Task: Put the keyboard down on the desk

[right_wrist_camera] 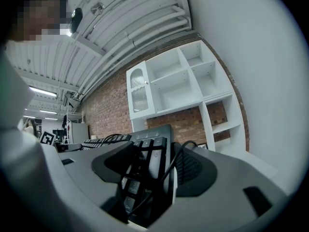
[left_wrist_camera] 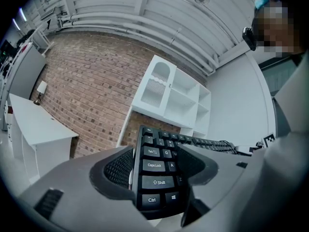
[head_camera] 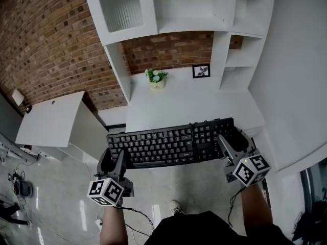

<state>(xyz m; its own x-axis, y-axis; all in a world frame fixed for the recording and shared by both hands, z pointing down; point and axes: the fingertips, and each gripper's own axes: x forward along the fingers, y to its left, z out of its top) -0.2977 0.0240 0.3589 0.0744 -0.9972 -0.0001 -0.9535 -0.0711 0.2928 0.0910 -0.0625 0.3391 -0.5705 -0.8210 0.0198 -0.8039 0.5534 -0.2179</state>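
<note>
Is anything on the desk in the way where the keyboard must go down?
Nothing visible is. The left gripper and right gripper hold the keyboard by its ends at the front of the desk; the potted plant and picture frame stand far back by the wall.

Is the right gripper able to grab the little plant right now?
Probably not. The right gripper is shut on the keyboard's end, so it is busy, and the plant stands far back on the desk, beyond the keyboard.
</note>
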